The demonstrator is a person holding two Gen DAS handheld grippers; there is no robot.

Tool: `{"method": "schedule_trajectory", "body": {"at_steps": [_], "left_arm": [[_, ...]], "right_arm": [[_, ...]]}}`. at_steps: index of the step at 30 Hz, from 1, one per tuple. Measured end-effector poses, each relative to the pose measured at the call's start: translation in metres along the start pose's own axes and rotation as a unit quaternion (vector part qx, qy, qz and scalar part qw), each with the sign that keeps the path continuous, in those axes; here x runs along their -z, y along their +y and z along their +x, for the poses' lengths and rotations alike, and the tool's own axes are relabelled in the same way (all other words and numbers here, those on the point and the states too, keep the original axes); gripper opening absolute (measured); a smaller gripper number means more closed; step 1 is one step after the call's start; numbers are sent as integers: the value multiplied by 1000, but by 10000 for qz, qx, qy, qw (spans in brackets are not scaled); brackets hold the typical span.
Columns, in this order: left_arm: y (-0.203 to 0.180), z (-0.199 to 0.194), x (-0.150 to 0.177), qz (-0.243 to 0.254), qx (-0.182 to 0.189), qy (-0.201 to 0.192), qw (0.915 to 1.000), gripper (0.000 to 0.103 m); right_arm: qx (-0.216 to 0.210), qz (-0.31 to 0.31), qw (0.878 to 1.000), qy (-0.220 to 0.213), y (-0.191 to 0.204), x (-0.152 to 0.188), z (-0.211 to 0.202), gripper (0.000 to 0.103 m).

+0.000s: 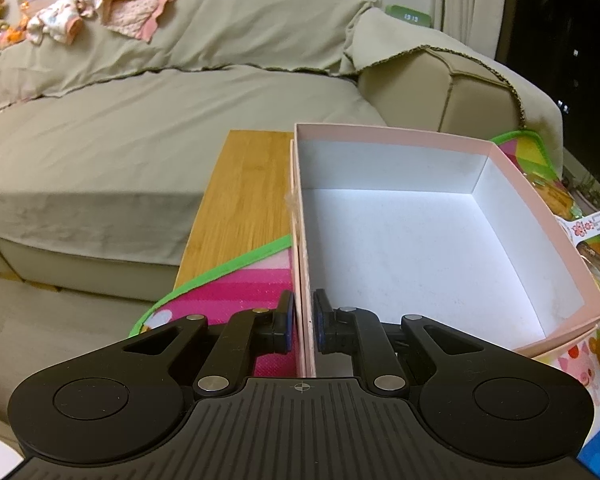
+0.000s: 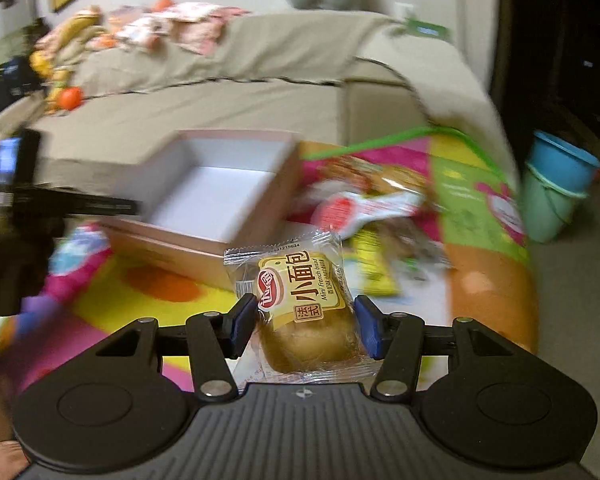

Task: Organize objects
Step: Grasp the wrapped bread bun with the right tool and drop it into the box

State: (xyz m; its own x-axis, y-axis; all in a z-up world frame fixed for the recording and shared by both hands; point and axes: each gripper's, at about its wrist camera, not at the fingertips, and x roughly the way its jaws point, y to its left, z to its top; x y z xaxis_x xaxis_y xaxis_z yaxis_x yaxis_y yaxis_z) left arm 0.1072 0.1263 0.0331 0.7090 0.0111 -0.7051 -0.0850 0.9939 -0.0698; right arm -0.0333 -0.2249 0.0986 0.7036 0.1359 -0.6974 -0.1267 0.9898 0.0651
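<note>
Left tool [image 1: 305, 326] clamps near wall of pink box [image 1: 500, 156], fingers nearly closed. Right tool [image 2: 306, 330] grips wrapped mini bread [image 2: 306, 300], raised above colourful mat [image 2: 140, 292], just beside box.

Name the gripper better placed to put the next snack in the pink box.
Right. The right gripper already holds the mini bread packet, with the pink box open ahead. The left gripper is clamped on the box's wall, steadying it.

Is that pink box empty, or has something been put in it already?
Empty. The left view looks straight into the pink box: only its bare white floor and walls show. The bread packet sits outside it, in the right gripper.
</note>
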Motion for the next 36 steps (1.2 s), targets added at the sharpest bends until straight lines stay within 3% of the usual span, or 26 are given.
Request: {"method": "schedule_trajectory", "body": {"at_steps": [5,10,14,18,22,25,28,30,36], "left_arm": [[2,-1,1,-64,58,-16,10000,12],[3,-1,0,-112,64,-10,9999,12],[2,-1,0,-96,71,-23,9999,13],[6,-1,0,-102,129,-32,9999,13],[5,0,1,-121,126,-59,9998,13],[6,0,2,-137,140,-44,9998,13],[5,0,1,-119,121,-19,9999,13],[3,-1,0,-91,100,-11,9999,13],[4,-1,-1,-44,81,7,10000,13]], "right_arm": [[-710,-109,9972,-209,43,-39,-2,53],[-928,114,9934,-672,78,-113,29,55],[-1330,601,9885,-387,85,-154,66,60],[-896,682,9927,-434,59,-155,64,60],[-259,1246,9917,-198,3,-140,71,60],[-115,2007,9792,292,-37,-125,101,56],[-289,2854,9556,666,-64,-109,138,47],[-258,3063,9492,677,-66,-105,158,45],[343,2929,9529,711,-52,-116,197,41]]}}
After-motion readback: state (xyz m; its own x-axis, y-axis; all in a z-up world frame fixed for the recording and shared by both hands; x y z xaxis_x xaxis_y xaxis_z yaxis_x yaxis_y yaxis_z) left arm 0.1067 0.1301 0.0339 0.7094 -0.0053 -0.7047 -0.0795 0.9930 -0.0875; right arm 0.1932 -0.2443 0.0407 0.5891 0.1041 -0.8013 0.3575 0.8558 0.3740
